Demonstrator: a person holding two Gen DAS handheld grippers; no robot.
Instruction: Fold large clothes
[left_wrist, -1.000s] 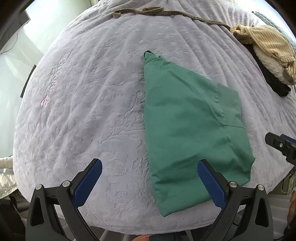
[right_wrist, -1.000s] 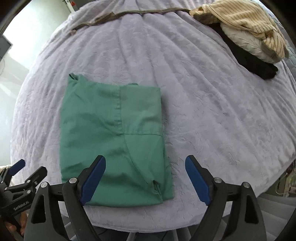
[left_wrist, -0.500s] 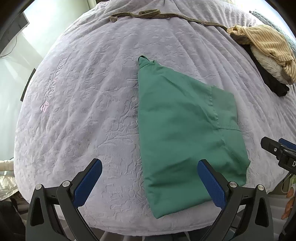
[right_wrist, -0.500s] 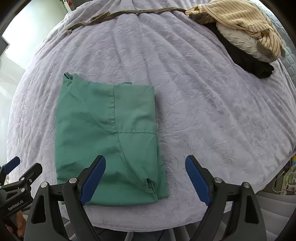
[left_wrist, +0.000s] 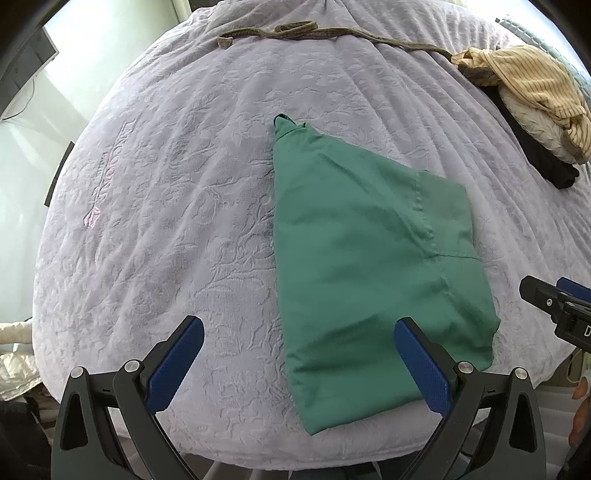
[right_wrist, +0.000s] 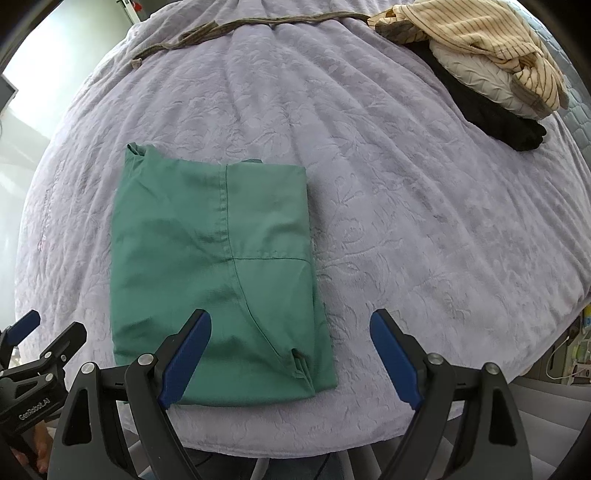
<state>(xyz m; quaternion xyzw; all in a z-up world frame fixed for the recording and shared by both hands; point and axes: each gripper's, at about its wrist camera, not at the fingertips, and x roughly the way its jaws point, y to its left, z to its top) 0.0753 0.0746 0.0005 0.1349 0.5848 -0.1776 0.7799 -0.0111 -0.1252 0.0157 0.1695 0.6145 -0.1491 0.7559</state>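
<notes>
A green garment (left_wrist: 369, 258) lies folded into a flat rectangle on the lilac bedspread (left_wrist: 166, 203), near the front edge; it also shows in the right wrist view (right_wrist: 214, 266). My left gripper (left_wrist: 299, 365) is open and empty, held above the garment's near left corner. My right gripper (right_wrist: 291, 358) is open and empty, above the garment's near right corner. Each gripper shows at the edge of the other's view: the right one (left_wrist: 557, 306), the left one (right_wrist: 37, 343).
A pile of clothes (right_wrist: 491, 55), striped cream over white and black, lies at the far right of the bed. A long olive strap (right_wrist: 236, 27) runs along the far edge. The bed's front edge (right_wrist: 295, 432) is just under the grippers.
Both grippers have drawn back slightly, open and empty throughout. The green garment lies as before.
</notes>
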